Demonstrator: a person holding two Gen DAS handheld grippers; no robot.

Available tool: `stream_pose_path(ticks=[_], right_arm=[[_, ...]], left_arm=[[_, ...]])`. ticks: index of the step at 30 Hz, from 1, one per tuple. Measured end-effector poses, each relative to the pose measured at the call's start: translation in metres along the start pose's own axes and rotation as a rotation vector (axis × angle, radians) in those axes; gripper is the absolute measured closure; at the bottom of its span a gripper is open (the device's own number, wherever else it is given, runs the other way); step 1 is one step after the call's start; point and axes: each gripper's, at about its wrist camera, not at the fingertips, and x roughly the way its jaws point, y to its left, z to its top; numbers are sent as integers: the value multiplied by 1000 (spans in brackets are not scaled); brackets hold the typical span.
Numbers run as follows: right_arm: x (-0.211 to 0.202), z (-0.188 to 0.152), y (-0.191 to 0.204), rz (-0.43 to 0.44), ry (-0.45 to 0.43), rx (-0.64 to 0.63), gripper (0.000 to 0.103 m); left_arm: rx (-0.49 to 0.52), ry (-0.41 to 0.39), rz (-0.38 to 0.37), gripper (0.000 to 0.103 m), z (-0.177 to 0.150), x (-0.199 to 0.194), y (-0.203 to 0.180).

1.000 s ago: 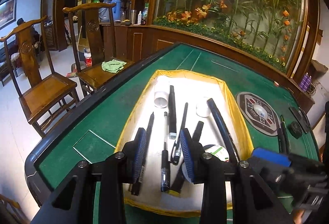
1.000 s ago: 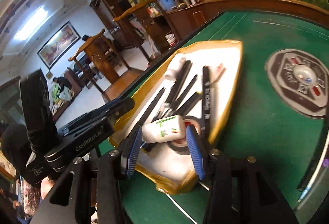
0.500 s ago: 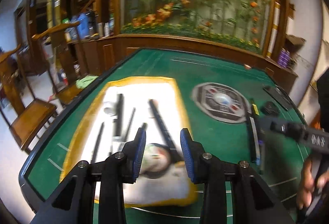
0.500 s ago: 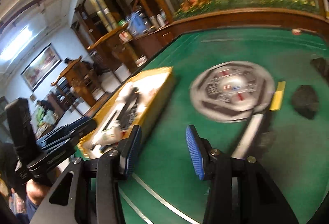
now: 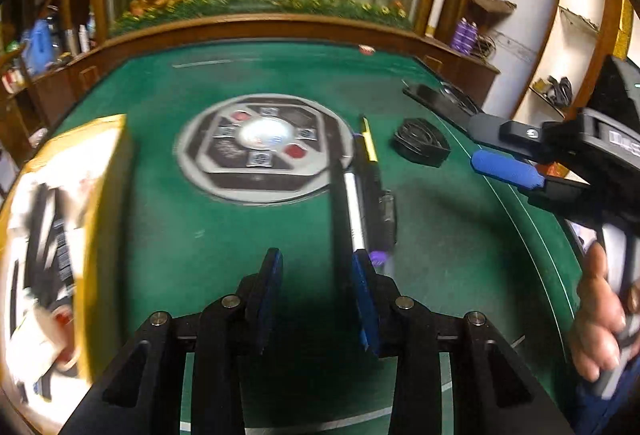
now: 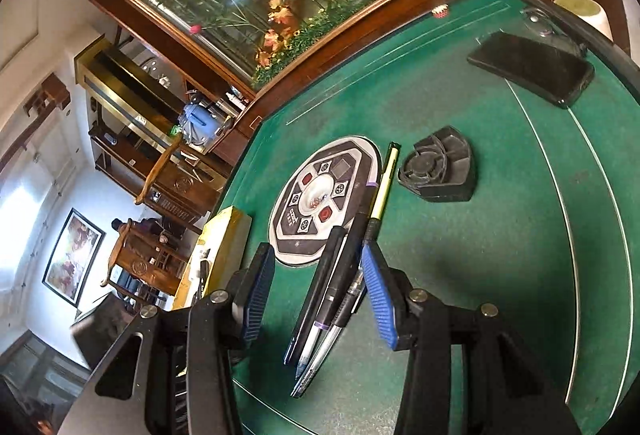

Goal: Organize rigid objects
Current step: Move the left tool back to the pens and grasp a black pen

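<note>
Several pens (image 5: pixel 360 191) lie side by side on the green felt, just right of a round grey panel (image 5: pixel 264 147). My left gripper (image 5: pixel 316 257) hovers open over bare felt a little left of their near ends, holding nothing. In the right wrist view the same pens (image 6: pixel 340 287) run between the blue pads of my right gripper (image 6: pixel 316 255). It is open, and the pens rest on the felt. The yellow-rimmed tray (image 5: pixel 104 219) with more pens stands at the left, blurred. My right gripper (image 5: pixel 508 167) also shows at the right edge of the left wrist view, held by a hand (image 5: pixel 596 327).
A black ribbed holder (image 6: pixel 440 167) sits right of the pens, and a dark phone (image 6: pixel 532 69) lies by the far right rim. A small red chip (image 6: pixel 440 11) rests near the wooden rail. Wooden chairs (image 6: pixel 140 259) stand beyond the table's left side.
Both grippers have swung right, away from the tray and over to the pens beside the round panel. Their jaws keep the same width and nothing was picked up.
</note>
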Motion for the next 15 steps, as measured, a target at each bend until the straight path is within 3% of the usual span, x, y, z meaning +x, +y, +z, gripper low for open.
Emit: stream_pose_path(ticks=[4, 7, 12, 15], right_arm=[[-6, 0, -1, -3, -4, 3, 59], [-7, -1, 0, -6, -4, 5, 59], [-6, 2, -1, -33, -15, 4, 59], [-6, 3, -2, -55, -29, 5, 59]], left_arm=[[13, 36, -8, 66, 9, 20, -8], [29, 60, 25, 66, 14, 32, -9], [-17, 64, 16, 66, 20, 44, 4], [-33, 54, 17, 77, 17, 44, 13]])
